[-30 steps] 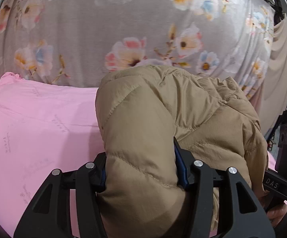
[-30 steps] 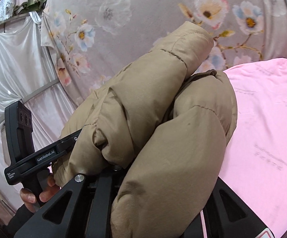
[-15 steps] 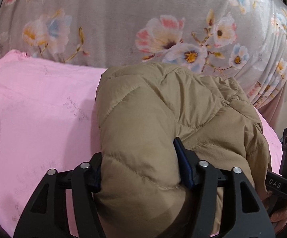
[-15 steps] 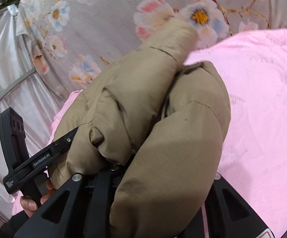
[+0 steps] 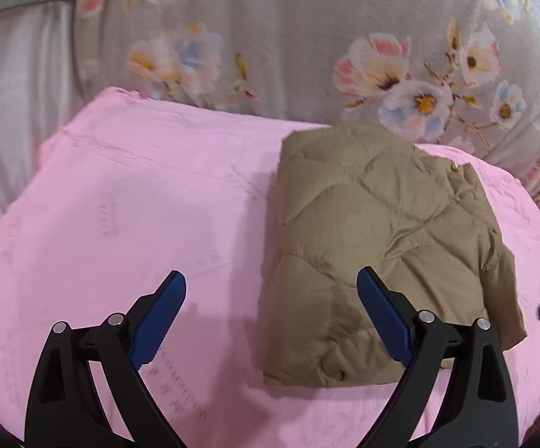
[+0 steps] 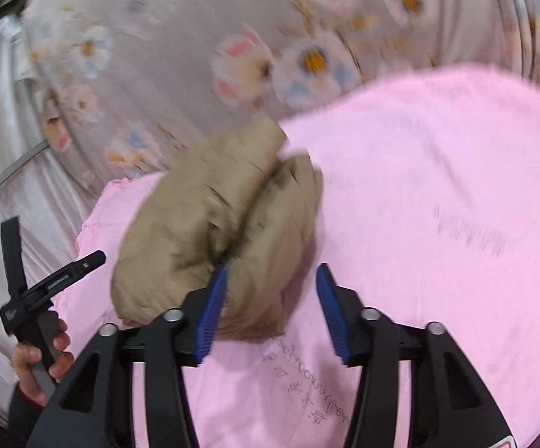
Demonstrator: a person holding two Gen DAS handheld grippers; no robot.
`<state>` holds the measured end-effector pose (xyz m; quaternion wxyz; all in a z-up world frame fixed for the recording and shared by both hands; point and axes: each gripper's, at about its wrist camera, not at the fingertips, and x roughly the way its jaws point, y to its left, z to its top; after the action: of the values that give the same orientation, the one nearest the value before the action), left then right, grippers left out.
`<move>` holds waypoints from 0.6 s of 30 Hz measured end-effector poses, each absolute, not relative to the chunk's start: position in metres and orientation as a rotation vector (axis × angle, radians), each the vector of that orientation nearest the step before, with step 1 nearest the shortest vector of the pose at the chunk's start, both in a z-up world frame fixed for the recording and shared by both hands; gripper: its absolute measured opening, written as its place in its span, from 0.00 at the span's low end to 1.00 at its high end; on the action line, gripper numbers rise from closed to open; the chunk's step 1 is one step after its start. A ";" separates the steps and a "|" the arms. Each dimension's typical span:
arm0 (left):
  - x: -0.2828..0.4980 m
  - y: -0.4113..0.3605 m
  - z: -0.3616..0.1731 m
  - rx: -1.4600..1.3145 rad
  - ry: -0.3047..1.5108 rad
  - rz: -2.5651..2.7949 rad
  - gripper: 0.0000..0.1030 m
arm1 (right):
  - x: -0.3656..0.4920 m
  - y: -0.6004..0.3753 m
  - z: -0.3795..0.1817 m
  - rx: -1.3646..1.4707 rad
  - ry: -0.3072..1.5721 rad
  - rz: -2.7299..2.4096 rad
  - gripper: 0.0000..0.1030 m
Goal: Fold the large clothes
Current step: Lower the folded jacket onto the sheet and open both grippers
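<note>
Since the tan puffer jacket [image 5: 374, 246] already lies as a compact folded bundle on the pink sheet [image 5: 128, 201], the step in hand looks like releasing it cleanly, and doing that well probably means drawing both tools straight away from the jacket without snagging a quilted edge, because the padding seems springy enough to unfold if tugged. Relative to the jacket, the floral grey cloth [image 5: 270, 37] hangs just behind its far edge. The left gripper [image 5: 271, 319] stands wide apart and holds nothing, its inner pad passing in front of the jacket's near end; contact cannot be told. The right gripper [image 6: 271, 310] is moderately spread and empty, one blue pad at the jacket's near edge, though blur hides whether it touches.
</note>
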<state>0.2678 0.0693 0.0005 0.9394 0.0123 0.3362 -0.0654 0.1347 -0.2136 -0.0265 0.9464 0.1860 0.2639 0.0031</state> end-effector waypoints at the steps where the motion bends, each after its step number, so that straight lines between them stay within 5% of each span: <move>1: 0.262 0.067 0.005 0.020 0.679 -0.106 0.88 | 0.135 -0.198 -0.017 0.304 0.530 0.005 0.12; 4: 0.248 0.050 0.014 0.019 0.664 -0.045 0.88 | 0.149 -0.154 -0.010 0.133 0.524 0.013 0.00; 18: 0.269 0.025 -0.062 0.058 0.812 0.032 0.92 | 0.214 -0.174 -0.092 0.219 0.729 -0.076 0.00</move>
<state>0.2694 0.0249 -0.0620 0.9182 0.0282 0.3949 0.0154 0.2139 -0.1736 -0.0919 0.9277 0.1070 0.3556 -0.0372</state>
